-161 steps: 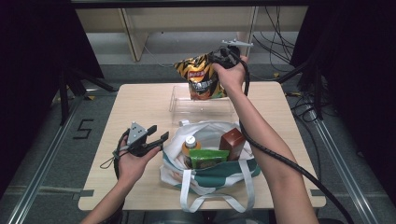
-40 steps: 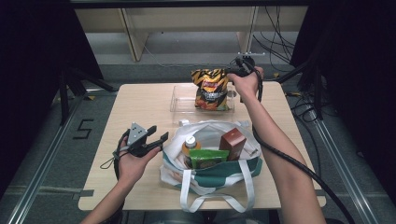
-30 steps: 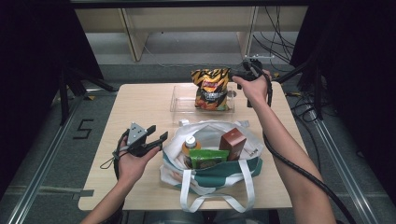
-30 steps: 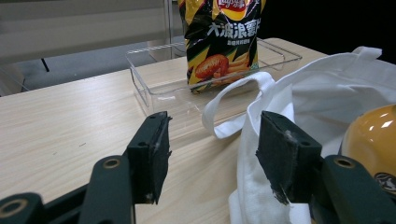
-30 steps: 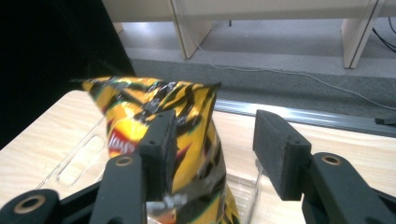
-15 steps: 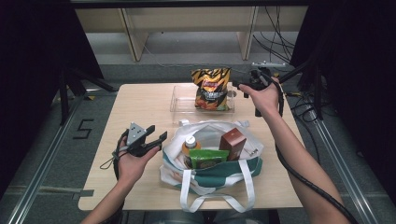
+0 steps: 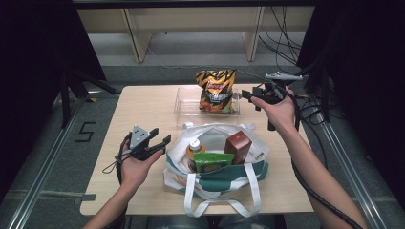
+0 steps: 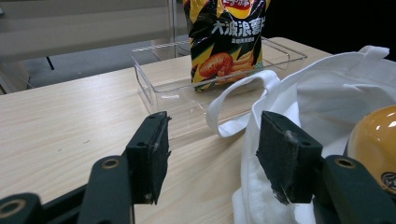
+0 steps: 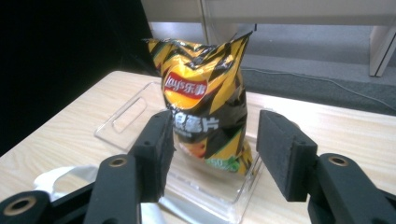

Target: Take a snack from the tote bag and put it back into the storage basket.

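Observation:
A yellow and black chip bag (image 7: 216, 90) (image 8: 226, 42) (image 9: 205, 107) stands upright in a clear tray (image 7: 184, 102) at the back of the table. My right gripper (image 7: 249, 98) (image 9: 215, 154) hovers to the right of the bag and apart from it. Its jaws have just been opening and nothing is between them. My left gripper (image 7: 161, 135) (image 8: 212, 154) rests open at the left side of a white and green tote bag (image 7: 215, 176), holding nothing. The tote holds an orange-topped bottle (image 7: 194, 147), a green packet (image 7: 208, 162) and a brown box (image 7: 238, 145).
The wooden table (image 7: 143, 105) has bare surface left of the tray and around my left hand. The tote's white handles (image 7: 224, 205) hang over the front edge. Cables (image 7: 286, 47) trail on the floor at the back right, beside dark curtains.
My right gripper has let go of the chip bag, which now stands in the tray, and has drawn away to the right with its jaws wider. The left hand has stayed put.

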Demonstrator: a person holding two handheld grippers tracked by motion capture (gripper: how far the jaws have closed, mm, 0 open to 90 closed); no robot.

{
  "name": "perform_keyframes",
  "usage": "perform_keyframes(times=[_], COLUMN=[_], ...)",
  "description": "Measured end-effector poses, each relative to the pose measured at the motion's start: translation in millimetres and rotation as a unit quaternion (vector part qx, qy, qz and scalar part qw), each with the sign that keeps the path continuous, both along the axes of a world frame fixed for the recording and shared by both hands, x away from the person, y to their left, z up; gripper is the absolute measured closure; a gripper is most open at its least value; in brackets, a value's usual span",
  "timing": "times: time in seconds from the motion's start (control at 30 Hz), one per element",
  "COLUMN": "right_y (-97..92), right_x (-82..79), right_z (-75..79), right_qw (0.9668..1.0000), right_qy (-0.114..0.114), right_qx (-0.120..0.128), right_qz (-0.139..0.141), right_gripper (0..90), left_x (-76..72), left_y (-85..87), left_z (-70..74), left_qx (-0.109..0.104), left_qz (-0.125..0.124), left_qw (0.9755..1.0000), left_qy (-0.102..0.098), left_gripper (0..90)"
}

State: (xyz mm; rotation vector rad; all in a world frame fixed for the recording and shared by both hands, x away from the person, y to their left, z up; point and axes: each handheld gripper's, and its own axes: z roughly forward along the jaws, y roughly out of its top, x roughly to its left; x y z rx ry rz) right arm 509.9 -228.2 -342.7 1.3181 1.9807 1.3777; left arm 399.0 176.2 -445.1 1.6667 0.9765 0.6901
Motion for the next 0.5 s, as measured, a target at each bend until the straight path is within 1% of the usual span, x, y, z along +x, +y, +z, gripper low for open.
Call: perform_keyframes(times=[0.03, 0.07, 0.13, 0.17, 0.2, 0.23, 0.3, 0.33, 0.37, 0.4, 0.43, 0.47, 0.5], right_y=[0.7, -0.2, -1.8, -4.3, -4.0, -4.0, -6.4, -6.7, -6.1, -5.9, -5.9, -6.9, -7.4], right_x=[-3.8, -7.6, -13.8, -14.1, -19.3, -21.7, -27.5, -31.1, -35.3, -39.0, -42.7, -45.2, -47.8], right_z=[0.6, -0.2, -0.4, -1.5, -0.5, -1.0, -2.1, -2.4, -2.4, -2.6, -2.8, -3.4, -4.4], right_qw=[0.9999, 0.9999, 0.9999, 0.9999, 0.9999, 0.9999, 0.9999, 0.9999, 0.9999, 0.9998, 0.9998, 0.9998, 0.9998], right_qy=[0.009, 0.006, 0.006, -0.006, 0.002, 0.002, -0.011, -0.010, -0.002, -0.001, -0.001, -0.008, -0.012], right_qx=[0.007, 0.012, 0.013, 0.006, 0.010, 0.016, 0.001, 0.001, 0.011, 0.017, 0.016, 0.010, 0.011], right_qz=[-0.003, -0.001, 0.001, 0.009, 0.003, 0.003, 0.008, 0.009, 0.008, 0.010, 0.010, 0.015, 0.015], right_gripper=[45.7, 45.3, 44.6, 44.4, 44.0, 44.0, 43.4, 43.2, 43.0, 42.7, 42.4, 42.2, 42.0], left_x=[0.7, -0.2, -0.2, -0.3, -0.4, -0.6, -0.8, -0.7, -0.7, -0.8, -0.8, -0.9, -0.9], left_y=[0.1, -0.4, -0.7, -1.0, -1.2, -1.4, -1.4, -1.4, -1.4, -1.4, -1.4, -1.4, -1.4], left_z=[-0.3, -0.1, -0.3, -0.3, -0.3, -0.3, -0.2, -0.1, 0.0, 0.0, 0.0, 0.1, 0.0], left_qx=[0.002, 0.002, 0.002, 0.002, 0.001, 0.002, 0.002, 0.002, 0.001, 0.002, 0.002, 0.002, 0.003], left_qz=[-0.004, 0.000, -0.002, -0.002, -0.002, -0.002, -0.001, -0.001, -0.001, -0.001, -0.001, -0.001, -0.001], left_qw=[1.0000, 1.0000, 1.0000, 1.0000, 1.0000, 1.0000, 1.0000, 1.0000, 1.0000, 1.0000, 1.0000, 1.0000, 1.0000], left_qy=[-0.003, 0.001, 0.000, 0.001, 0.001, 0.001, 0.001, 0.001, 0.001, 0.001, 0.001, 0.001, 0.001], left_gripper=[42.7, 42.7, 42.7, 42.7, 42.7, 42.7, 42.6, 42.6, 42.6, 42.6, 42.6, 42.6, 42.6])
